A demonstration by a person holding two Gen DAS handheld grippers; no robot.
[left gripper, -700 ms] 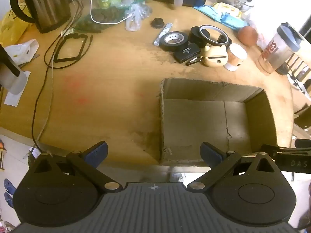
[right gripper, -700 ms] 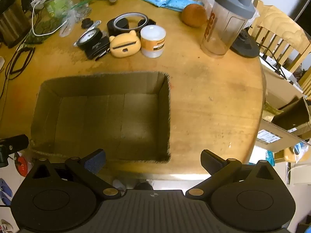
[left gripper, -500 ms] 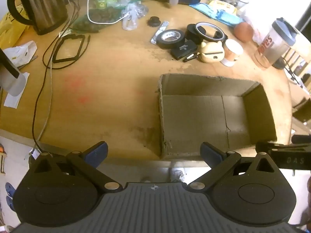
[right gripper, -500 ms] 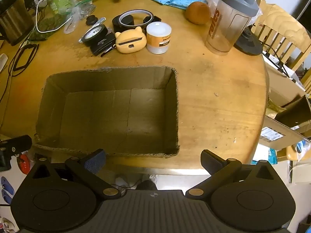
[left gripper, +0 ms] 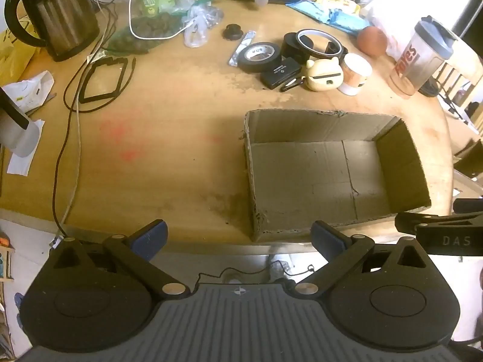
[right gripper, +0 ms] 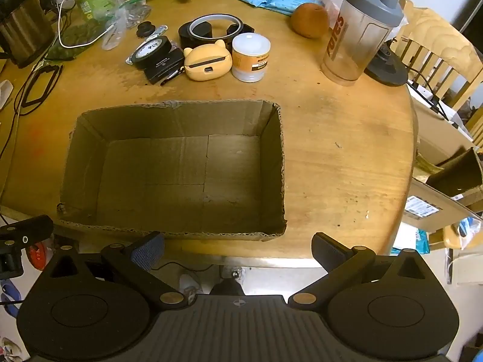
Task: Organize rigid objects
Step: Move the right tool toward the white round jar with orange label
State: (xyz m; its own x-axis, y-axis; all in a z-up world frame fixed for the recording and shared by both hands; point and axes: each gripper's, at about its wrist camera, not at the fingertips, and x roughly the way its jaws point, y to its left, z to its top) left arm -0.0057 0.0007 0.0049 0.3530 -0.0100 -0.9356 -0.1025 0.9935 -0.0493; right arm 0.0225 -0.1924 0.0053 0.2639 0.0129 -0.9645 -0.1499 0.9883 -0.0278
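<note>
The black box (right gripper: 163,65) is partly hidden behind the tape roll (right gripper: 150,50). The left gripper (left gripper: 238,236) and right gripper (right gripper: 237,249) are both wide, holding nothing, near the cardboard box (right gripper: 273,163); the small objects lie beyond it.

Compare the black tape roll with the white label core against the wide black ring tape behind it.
The black tape roll with the white label core is smaller and thick-walled; the wide black ring tape is larger, thin-walled and has a pale rim. The roll leans on a black case; the ring lies flat. Both are black tape rings.
</note>
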